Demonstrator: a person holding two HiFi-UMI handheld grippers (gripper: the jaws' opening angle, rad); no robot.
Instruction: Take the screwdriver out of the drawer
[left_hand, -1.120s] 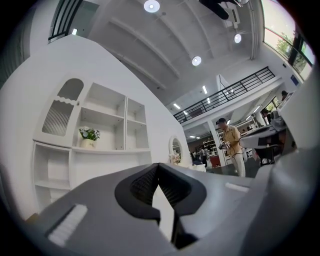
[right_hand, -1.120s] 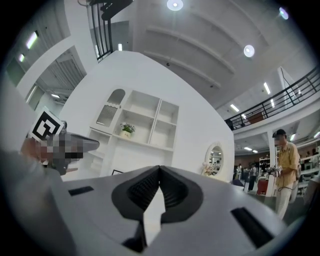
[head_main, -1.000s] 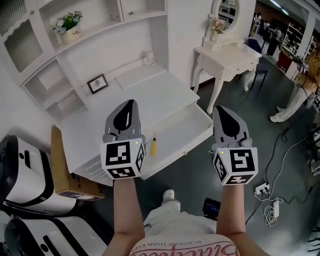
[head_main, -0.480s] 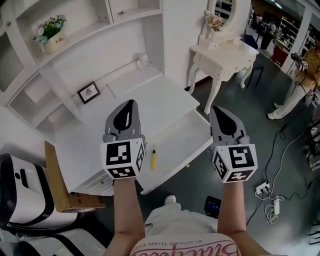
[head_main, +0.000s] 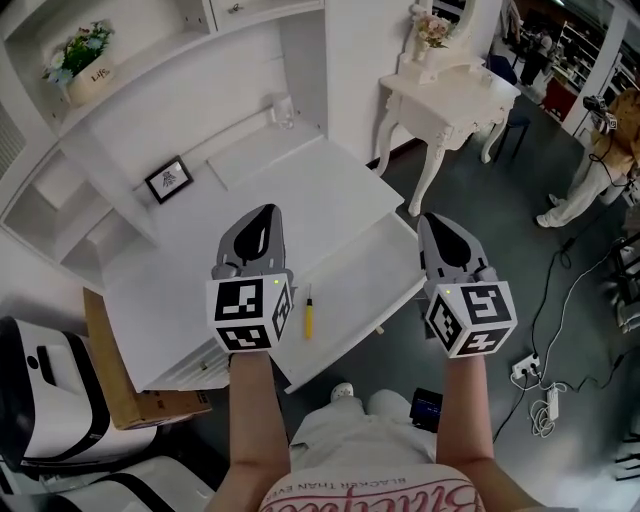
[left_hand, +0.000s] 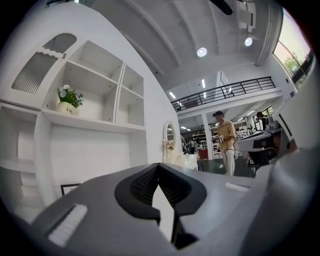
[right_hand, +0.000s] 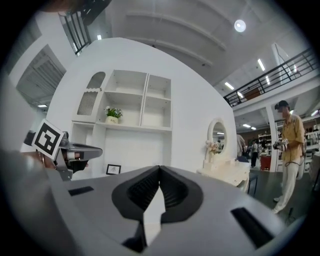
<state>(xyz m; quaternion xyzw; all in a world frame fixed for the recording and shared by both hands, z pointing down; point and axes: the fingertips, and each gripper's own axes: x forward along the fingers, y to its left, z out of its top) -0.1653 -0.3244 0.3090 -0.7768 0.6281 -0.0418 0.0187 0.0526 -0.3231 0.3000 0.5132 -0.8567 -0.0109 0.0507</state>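
Observation:
A screwdriver (head_main: 308, 318) with a yellow handle lies in the open white drawer (head_main: 365, 275) pulled out from under the white desk (head_main: 290, 185). In the head view my left gripper (head_main: 262, 213) hovers over the desk's front edge, just left of the screwdriver, shut and empty. My right gripper (head_main: 436, 221) hangs past the drawer's right end over the dark floor, also shut with nothing in it. In the left gripper view the left gripper (left_hand: 158, 164) points level at the shelf unit. In the right gripper view the right gripper (right_hand: 159, 168) does the same, and the left gripper (right_hand: 75, 150) shows at its left.
A shelf unit holds a flower pot (head_main: 85, 62) and a picture frame (head_main: 167, 178). A dressing table with a mirror (head_main: 450, 95) stands to the right. A cardboard box (head_main: 125, 375) and white machines (head_main: 45, 400) sit at the left. Cables and a power strip (head_main: 528, 372) lie on the floor; a person (right_hand: 290, 150) stands beyond.
Both grippers have advanced over the desk and drawer and sunk a little, staying shut. The screwdriver now lies lower in the head view, beside the left gripper's marker cube.

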